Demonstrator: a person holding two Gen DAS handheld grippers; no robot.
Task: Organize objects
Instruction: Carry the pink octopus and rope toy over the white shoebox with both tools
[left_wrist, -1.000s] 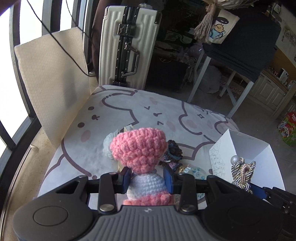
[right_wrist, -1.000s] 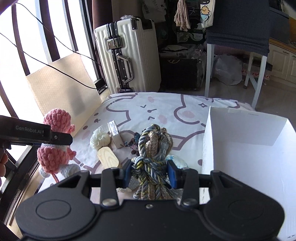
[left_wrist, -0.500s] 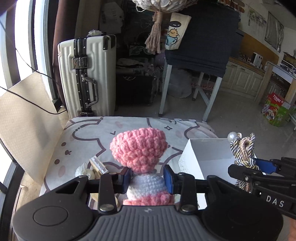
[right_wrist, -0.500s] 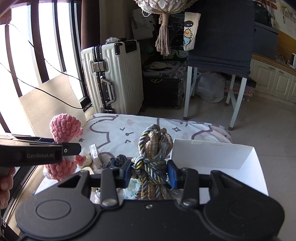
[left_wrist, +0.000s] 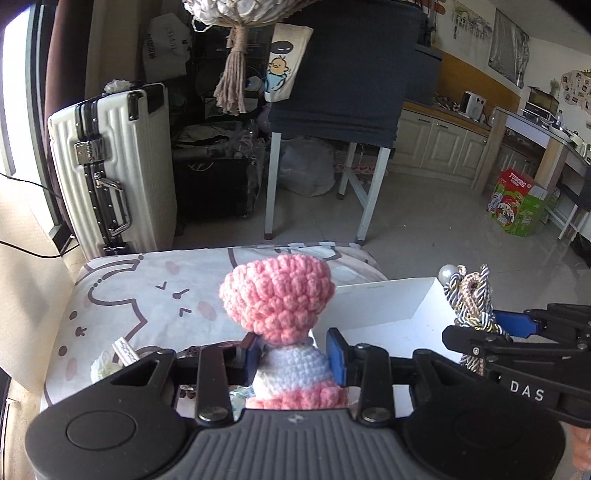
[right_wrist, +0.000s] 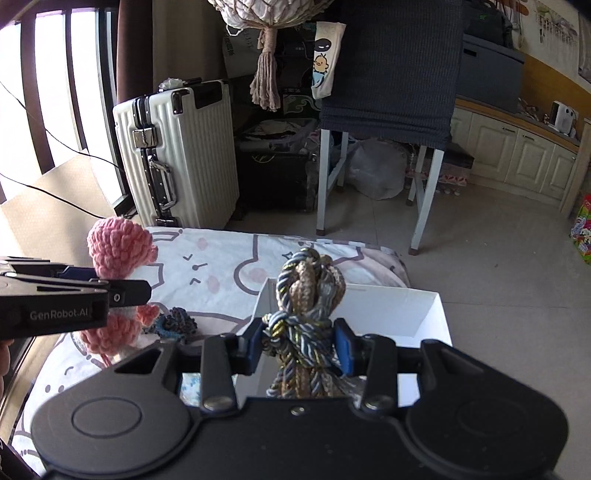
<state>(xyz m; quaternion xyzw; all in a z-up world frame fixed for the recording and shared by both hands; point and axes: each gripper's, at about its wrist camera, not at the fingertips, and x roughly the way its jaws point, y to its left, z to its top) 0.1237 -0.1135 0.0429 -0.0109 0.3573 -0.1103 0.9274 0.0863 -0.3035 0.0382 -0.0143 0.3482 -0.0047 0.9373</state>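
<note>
The pink and white crocheted yarn doll (left_wrist: 282, 332) sits clamped at its white middle between the blue pads of the left gripper (left_wrist: 293, 356), its pink head sticking up above the jaws; it hangs in the air over the cartoon-printed cloth table cover (left_wrist: 147, 291), with the open white cardboard box (left_wrist: 388, 306) toward two o'clock of it in the left wrist view. The knotted bundle of blue, gold and tan twisted cord (right_wrist: 304, 317) is pinched at its knot by the right gripper (right_wrist: 301, 345), jaws closed tight on it, and it hovers at the near rim of the same box, which fills the twelve to two o'clock field of the right wrist view. The step in hand looks like carrying both items into the box. To do it well, each gripper should travel fully past the box wall before loosening, lowering until the soft item is near the floor so it neither bounces nor snags the thin rim. Remaining clutter, a small dark blue crocheted piece (right_wrist: 177, 323) and a cream yarn ball (left_wrist: 105, 369), lies on the cloth at nine o'clock of the box.
</note>
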